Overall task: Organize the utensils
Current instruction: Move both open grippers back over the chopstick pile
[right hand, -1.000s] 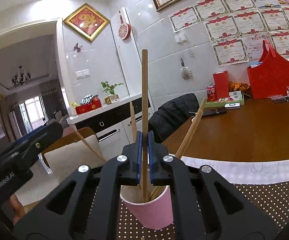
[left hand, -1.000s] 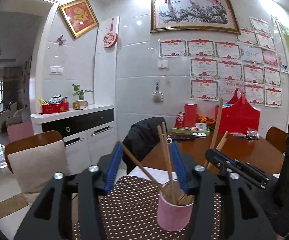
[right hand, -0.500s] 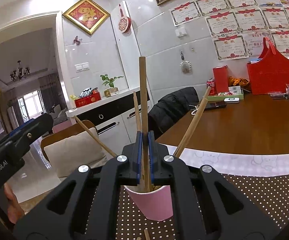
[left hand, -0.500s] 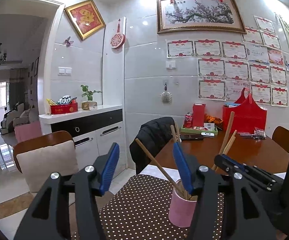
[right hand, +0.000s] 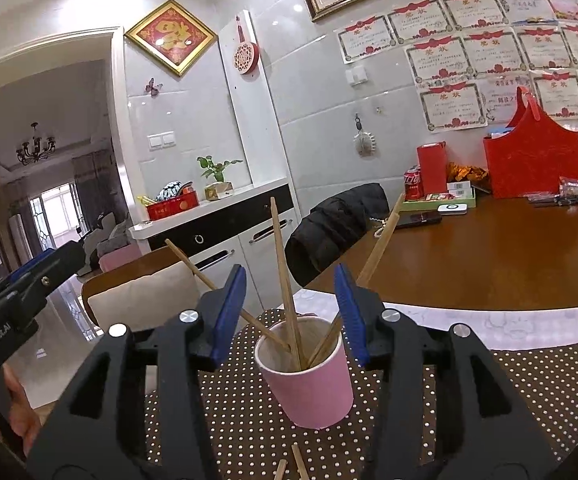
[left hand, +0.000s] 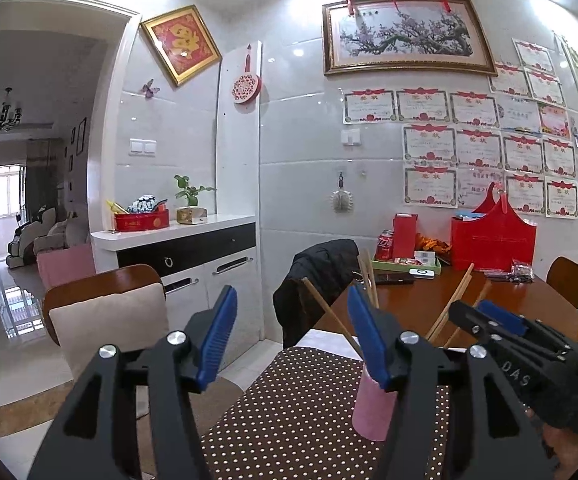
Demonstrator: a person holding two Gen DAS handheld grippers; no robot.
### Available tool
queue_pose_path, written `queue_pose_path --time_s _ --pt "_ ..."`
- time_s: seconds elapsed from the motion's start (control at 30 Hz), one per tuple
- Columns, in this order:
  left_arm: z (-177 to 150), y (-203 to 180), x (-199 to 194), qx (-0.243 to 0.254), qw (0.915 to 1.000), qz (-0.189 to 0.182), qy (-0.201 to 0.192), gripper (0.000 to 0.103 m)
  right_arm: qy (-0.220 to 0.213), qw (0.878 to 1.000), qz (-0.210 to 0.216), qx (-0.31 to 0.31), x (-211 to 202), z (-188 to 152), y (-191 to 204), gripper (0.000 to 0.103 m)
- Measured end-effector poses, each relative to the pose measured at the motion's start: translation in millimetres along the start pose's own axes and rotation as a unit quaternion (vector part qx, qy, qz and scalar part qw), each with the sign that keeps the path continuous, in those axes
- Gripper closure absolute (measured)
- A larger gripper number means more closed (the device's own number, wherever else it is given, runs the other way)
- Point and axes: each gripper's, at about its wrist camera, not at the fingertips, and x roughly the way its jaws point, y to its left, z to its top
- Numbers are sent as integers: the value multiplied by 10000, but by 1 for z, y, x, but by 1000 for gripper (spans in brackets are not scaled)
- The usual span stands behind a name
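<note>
- On the dotted mat (right hand: 529, 380) stands the pink cup (right hand: 309, 380) with several chopsticks (right hand: 285, 280) leaning inside
- Right gripper (right hand: 291, 314) gapes wide, empty, straddling the cup; left gripper (left hand: 293, 340) equally open, empty, left of it
- Risk: a finger clipping a leaning stick tips the light cup
- Loose chopsticks (right hand: 295, 462) at the near edge could roll

The right gripper (right hand: 291, 312) stands wide open, its blue pads on either side of a pink paper cup (right hand: 309, 376) and touching nothing. The cup stands upright on a brown polka-dot mat (right hand: 529, 376) and holds several wooden chopsticks (right hand: 285, 276) leaning apart. Two more chopstick ends (right hand: 293, 460) lie before it.
</note>
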Motion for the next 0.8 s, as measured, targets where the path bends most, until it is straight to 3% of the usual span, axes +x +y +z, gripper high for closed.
queue_pose_path --time_s 0.5,0.67,0.8 --pt "-14 10 -54 -6 9998 -108 182 43 25 9994 -223 -274 -75 -13 12 52" --pt "-31 4 -62 57 9971 -406 645 43 333 9984 -301 -355 -96 -28 7 51" --pt "-57 -1 -54 58 9846 -859 1521 43 710 9960 -376 -391 -103 -44 -1 50"
